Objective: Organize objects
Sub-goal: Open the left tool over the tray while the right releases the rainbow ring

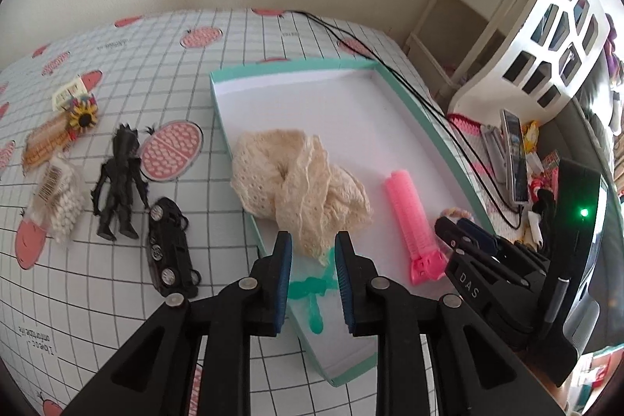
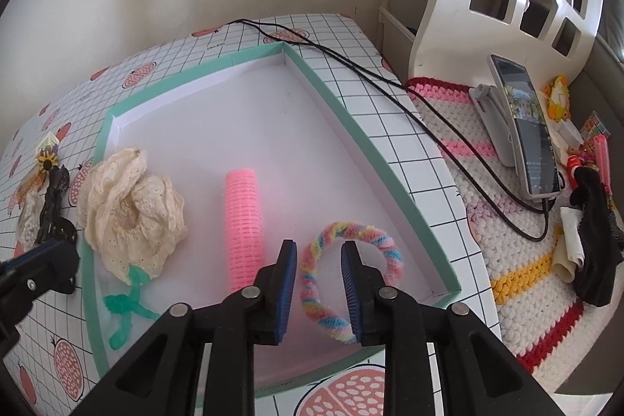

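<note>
With the left gripper (image 1: 314, 273) spread empty above the cream lace cloth (image 1: 300, 184) in the tray (image 1: 413, 108), it should swing toward the black toy car (image 1: 171, 248) at lower left, while the right gripper (image 2: 318, 285) hangs spread over the pastel ring (image 2: 351, 277).

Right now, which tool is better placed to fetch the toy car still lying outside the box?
The left tool. The toy car lies just to its left on the tablecloth, while the right tool hangs open over the plush ring at the box's far side.
</note>
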Available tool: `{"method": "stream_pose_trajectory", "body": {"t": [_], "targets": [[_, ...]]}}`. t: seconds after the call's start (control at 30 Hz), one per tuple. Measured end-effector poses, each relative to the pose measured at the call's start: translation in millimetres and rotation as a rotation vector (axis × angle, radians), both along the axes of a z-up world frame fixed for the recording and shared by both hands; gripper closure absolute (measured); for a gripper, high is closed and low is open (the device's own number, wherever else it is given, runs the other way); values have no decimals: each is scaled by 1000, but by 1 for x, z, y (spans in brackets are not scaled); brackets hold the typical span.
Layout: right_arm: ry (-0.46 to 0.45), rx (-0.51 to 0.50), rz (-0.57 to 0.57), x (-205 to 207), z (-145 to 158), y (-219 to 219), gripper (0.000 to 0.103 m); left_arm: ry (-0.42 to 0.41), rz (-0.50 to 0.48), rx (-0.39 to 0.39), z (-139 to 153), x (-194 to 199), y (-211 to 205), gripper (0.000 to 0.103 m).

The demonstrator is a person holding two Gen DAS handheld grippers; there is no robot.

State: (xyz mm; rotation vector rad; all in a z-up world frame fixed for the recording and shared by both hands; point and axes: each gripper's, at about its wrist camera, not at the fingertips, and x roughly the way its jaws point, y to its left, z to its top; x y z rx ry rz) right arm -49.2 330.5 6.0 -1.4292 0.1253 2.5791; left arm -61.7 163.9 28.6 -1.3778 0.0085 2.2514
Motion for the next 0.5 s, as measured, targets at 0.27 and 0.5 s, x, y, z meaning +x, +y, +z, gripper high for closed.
{"method": "stream_pose_trajectory", "body": {"t": [0.27, 0.5], "targets": [[29, -19, -17, 1, 4, 2, 59, -7, 86, -4, 1, -10, -16, 63], [49, -30, -4, 1, 5, -1, 40, -45, 190, -35, -8, -18, -30, 43]]}}
